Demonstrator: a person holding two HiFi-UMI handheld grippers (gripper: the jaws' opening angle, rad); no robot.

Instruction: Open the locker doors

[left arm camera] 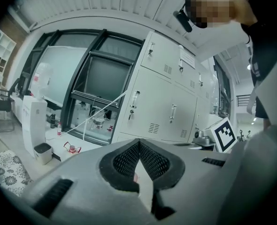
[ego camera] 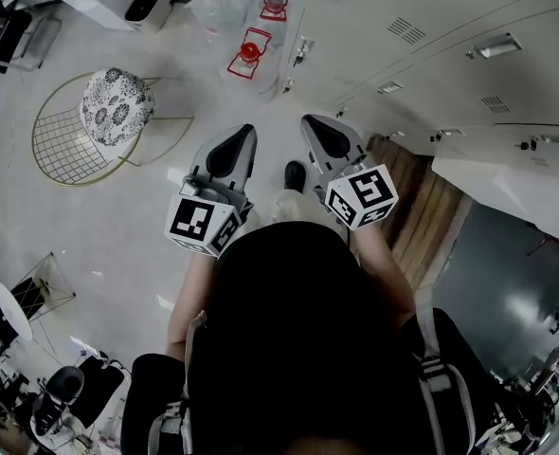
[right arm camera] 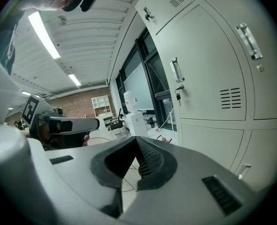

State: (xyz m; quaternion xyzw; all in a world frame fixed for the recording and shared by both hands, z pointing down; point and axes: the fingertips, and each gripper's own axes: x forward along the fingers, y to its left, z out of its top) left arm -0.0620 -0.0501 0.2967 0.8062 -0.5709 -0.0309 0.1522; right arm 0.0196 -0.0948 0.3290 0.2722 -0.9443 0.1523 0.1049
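Hidden / unclear:
- Head view: the person fills the lower centre with head and shoulders and covers the floor beneath. Both hands sit under the marker cubes and cannot be seen.
- Each gripper view: the grey gripper body takes up the lower half, so the floor just ahead shows only through the notch between the pads.
- Lockers are cut off at the top and right edges of the head view; the door count cannot be told.

Grippers:
- Left gripper: jaws together, pads meeting at the tip, nothing between them.
- Right gripper: jaws together likewise, empty.
- In the head view they lie side by side over the pale floor, touching no locker.

Task object: the pale grey lockers stand ahead and to the right of the grippers, and every door in view is shut. In the right gripper view the nearest door is close on the right, with a door handle, a key in the lock below it and vent slots.

Surroundings:
- Wire chair with patterned cushion, left of the left gripper.
- Three water bottles with red handles stand on the floor ahead of the grippers, near the foot of the lockers.
- White water dispenser by the windows, with a small bin at its foot.
- Shoe between the two grippers.
- Wooden strip right of the right gripper
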